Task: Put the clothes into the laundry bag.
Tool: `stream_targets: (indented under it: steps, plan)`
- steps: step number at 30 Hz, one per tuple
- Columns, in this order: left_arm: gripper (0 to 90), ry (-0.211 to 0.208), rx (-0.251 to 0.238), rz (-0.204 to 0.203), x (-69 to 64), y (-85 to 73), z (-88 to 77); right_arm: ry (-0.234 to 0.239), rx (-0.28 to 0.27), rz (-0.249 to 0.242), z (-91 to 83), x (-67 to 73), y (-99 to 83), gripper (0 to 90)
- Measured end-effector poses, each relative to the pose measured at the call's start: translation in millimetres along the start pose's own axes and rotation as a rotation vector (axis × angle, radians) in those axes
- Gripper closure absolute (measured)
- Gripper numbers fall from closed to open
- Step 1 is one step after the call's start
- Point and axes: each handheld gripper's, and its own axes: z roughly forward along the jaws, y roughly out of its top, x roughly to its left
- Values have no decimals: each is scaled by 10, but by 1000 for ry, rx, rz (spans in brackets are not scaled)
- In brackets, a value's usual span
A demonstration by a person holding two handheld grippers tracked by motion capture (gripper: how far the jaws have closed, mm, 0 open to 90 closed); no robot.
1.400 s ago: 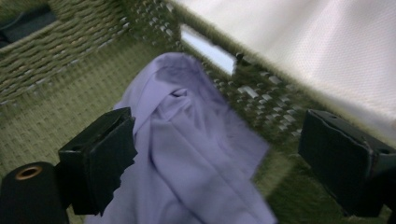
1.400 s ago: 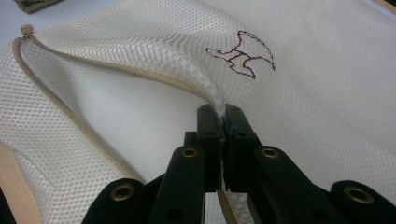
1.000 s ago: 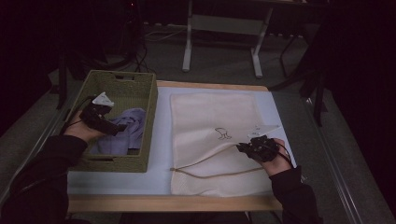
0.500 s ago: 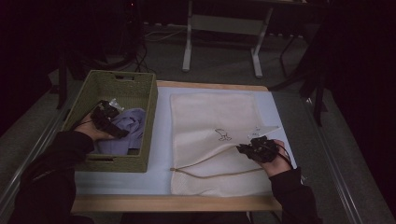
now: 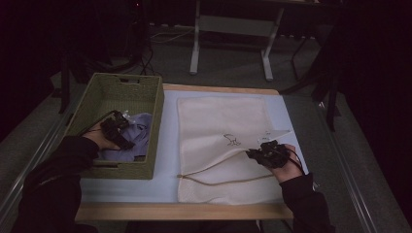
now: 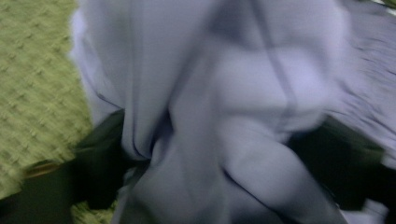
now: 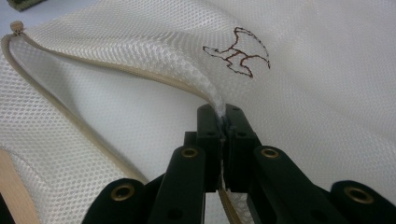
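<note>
A lavender cloth (image 5: pixel 144 127) (image 6: pixel 224 70) lies bunched inside a green woven basket (image 5: pixel 158 121) at the table's left. My left gripper (image 5: pixel 127 143) (image 6: pixel 222 172) reaches down into it. Its jaws have just been closing and stand apart on either side of a fold of the cloth. A white mesh bag (image 5: pixel 221 119) (image 7: pixel 303 93) with a small dark stitched figure (image 7: pixel 238 51) lies flat on the pale mat. My right gripper (image 5: pixel 252 154) (image 7: pixel 223 116) is shut on the bag's upper layer at its tan zipper edge (image 5: pixel 218 183) and lifts it slightly.
The basket's green weave (image 6: pixel 32 93) runs beside the cloth. The pale mat (image 5: pixel 167 145) covers a wooden table with its front edge (image 5: pixel 184 211) near me. Metal table legs (image 5: pixel 197 48) and dark floor lie beyond the far side.
My left hand has come down and to the right, from the basket's left wall onto the lavender cloth. The right hand and the bag have kept still.
</note>
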Motion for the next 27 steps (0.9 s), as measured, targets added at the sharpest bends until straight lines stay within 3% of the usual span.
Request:
stream_targets:
  steps: [1,2,3,5,7,8,12,13,14,17,23,27]
  plan:
    - [320,0,0,0,0,0,0,0,0,0,0,0,0,866]
    - [320,-39,9,14,-16,-3,13,-1,1,0,0,2,1,865]
    - [471,-55,8,23,-25,-1,9,-1,2,0,0,2,0,866]
    - [607,-88,8,16,-29,-2,8,-1,2,-1,-2,2,-2,865]
    - [773,-73,16,19,-27,-3,0,-2,2,1,-5,6,-5,866]
    - [809,-73,16,11,-21,-2,-8,-1,3,2,-6,6,-4,866]
    - [835,-59,-7,13,9,-16,-93,-4,5,0,-7,13,3,866]
    - [836,-51,-36,-5,20,-22,-135,-4,5,1,-7,14,6,866]
    - [837,-69,-73,-16,35,-33,-178,-4,4,-1,-6,14,11,866]
    - [838,-76,-167,-21,56,-57,-310,-5,1,-1,-16,14,22,866]
    - [841,-70,-295,-24,46,-36,-616,-6,-3,-6,-38,23,50,866]
    - [841,-54,-333,-24,35,-44,-781,-5,-5,-12,-43,31,62,866]
